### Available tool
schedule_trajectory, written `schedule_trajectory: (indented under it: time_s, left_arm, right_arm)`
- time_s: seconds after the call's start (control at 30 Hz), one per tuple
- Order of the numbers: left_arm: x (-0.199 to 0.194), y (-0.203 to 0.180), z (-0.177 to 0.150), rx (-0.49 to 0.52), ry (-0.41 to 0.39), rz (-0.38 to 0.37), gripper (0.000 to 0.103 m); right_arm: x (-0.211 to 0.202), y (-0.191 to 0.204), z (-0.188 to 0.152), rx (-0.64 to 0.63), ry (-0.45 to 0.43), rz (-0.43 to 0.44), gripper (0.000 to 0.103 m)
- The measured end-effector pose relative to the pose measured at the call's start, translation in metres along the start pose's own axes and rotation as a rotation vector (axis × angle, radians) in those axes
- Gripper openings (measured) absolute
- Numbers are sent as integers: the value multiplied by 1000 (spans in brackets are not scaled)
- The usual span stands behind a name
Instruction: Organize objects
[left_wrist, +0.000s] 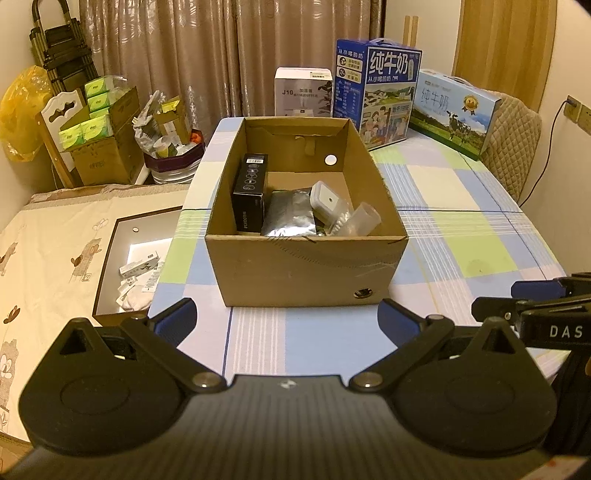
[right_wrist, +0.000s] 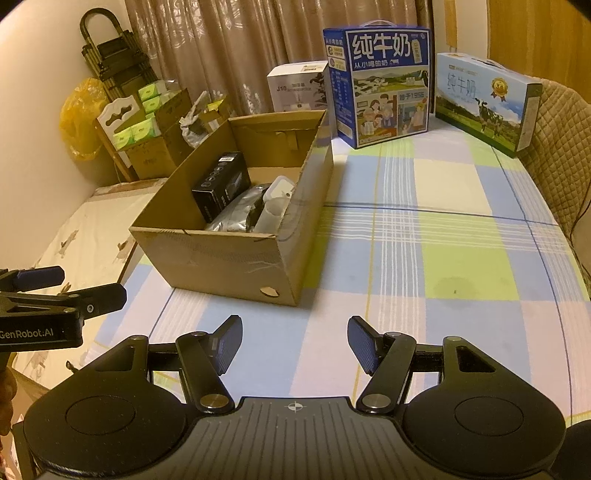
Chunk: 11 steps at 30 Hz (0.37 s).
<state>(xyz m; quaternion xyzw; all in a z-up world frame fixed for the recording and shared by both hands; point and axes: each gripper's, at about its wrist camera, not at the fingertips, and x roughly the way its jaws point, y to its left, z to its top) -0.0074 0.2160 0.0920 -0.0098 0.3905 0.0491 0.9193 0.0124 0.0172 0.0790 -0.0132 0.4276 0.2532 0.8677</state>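
An open cardboard box (left_wrist: 306, 266) (right_wrist: 225, 254) stands on the checked tablecloth. Inside it lie a black carton (left_wrist: 249, 192) (right_wrist: 218, 190), a silver foil pouch (left_wrist: 290, 216) (right_wrist: 236, 218), a white lidded container (left_wrist: 327, 199) (right_wrist: 279, 188) and a clear plastic tube (left_wrist: 364, 219) (right_wrist: 271, 218). My left gripper (left_wrist: 288, 317) is open and empty, just in front of the box. My right gripper (right_wrist: 295, 345) is open and empty, to the right of the box's front. Each gripper shows at the edge of the other's view: the right one (left_wrist: 517, 301), the left one (right_wrist: 88, 291).
At the table's back stand a white J10 box (left_wrist: 303, 92) (right_wrist: 295, 88), a blue milk carton (left_wrist: 373, 90) (right_wrist: 384, 85) and a light-blue milk box (left_wrist: 454, 112) (right_wrist: 487, 103). A padded chair (left_wrist: 513, 147) is at the right. A low bed, an open tray (left_wrist: 129, 258) and cardboard boxes are on the left.
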Motion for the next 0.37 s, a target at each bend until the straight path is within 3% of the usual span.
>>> schedule_trajectory:
  time_s: [0.37]
  left_arm:
    - [0, -5, -2, 13, -20, 0, 102]
  right_arm:
    - [0, -1, -1, 8, 3, -4, 61]
